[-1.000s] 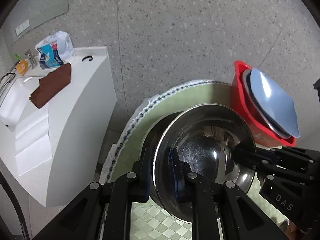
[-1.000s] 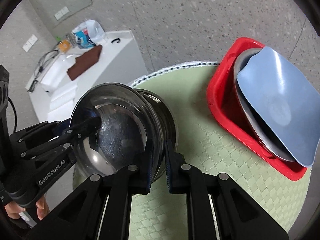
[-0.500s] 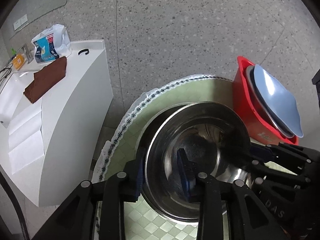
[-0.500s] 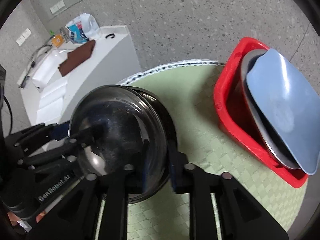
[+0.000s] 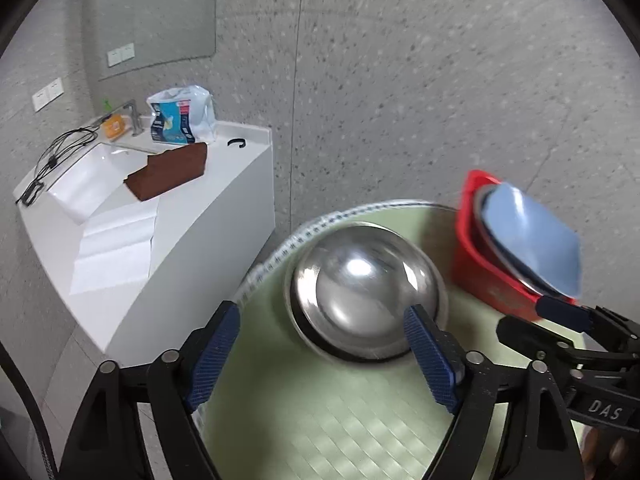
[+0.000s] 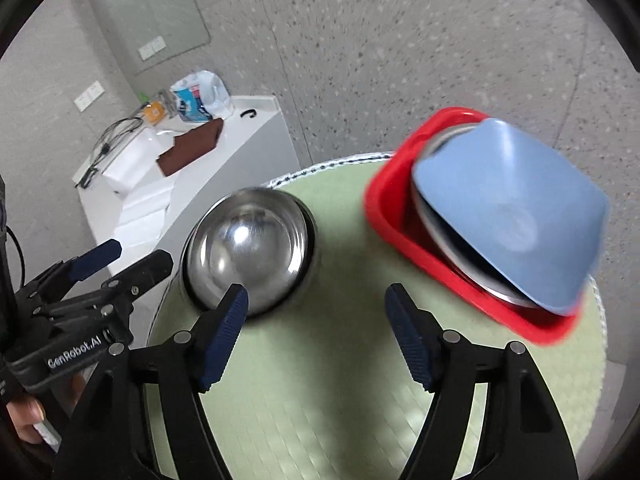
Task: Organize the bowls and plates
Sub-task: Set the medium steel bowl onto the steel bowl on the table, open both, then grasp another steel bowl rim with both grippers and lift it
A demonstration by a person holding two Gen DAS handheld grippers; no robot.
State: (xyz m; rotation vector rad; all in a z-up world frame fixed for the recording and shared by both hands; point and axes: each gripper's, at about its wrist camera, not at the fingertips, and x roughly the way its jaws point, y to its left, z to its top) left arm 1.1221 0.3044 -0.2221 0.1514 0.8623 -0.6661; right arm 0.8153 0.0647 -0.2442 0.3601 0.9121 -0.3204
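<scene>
Bowls (image 5: 366, 292) nested on mat; L (image 5: 320, 340) & R gripper (image 6: 316, 328) jaws opening, empty.

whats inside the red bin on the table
In the red bin, a blue plate leans tilted over the top. Behind it shows the rim of a metal dish. The blue plate covers the rest, so the bin's bottom and anything deeper can't be seen.

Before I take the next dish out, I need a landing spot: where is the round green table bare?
Bare green mat lies between the stacked steel bowls and the red plastic tub, reaching the near edge. The tub is crowded with a blue plate and steel dishes.
</scene>
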